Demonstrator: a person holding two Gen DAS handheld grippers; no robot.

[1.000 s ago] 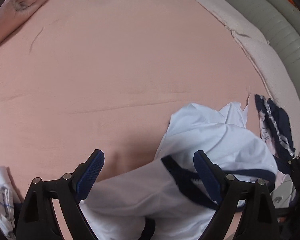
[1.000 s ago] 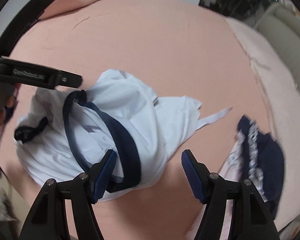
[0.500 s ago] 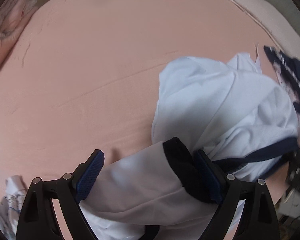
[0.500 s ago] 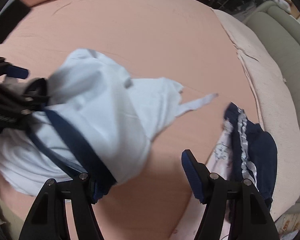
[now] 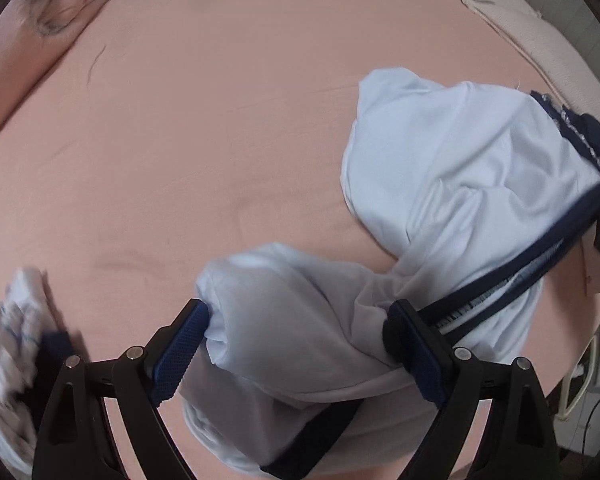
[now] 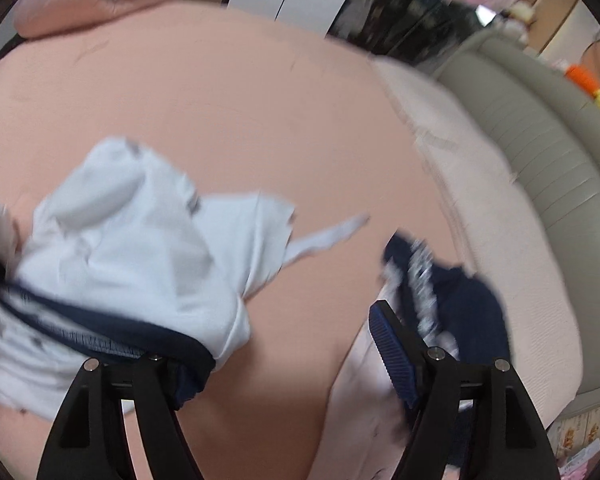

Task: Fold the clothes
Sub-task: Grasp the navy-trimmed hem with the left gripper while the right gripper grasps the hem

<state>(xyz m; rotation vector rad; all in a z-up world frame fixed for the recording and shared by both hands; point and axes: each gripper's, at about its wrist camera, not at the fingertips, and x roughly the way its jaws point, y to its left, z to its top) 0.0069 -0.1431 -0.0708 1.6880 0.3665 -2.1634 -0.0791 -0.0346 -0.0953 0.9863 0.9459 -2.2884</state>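
Step in hand, as judged: spreading a crumpled garment ahead of the first fold. The white shirt (image 5: pixel 452 168), thin, soft and slack, with a dark navy ribbed band (image 5: pixel 512 276) at its edge, lies bunched on the salmon-pink bedsheet (image 5: pixel 220 128) from centre toward 3 o'clock in the left wrist view. The left gripper (image 5: pixel 296 332) stands wide, a puffed roll of the shirt filling the gap between its ribbed blue pads; whether they actually pinch the cloth cannot be told. The right gripper (image 6: pixel 284 344) has just been opening; its jaws are wide, the band draped over its left finger, nothing clamped. A navy garment with silver trim (image 6: pixel 456 300) lies at 4 o'clock. The next move seems to call for pinching two edges and drawing the shirt flat.
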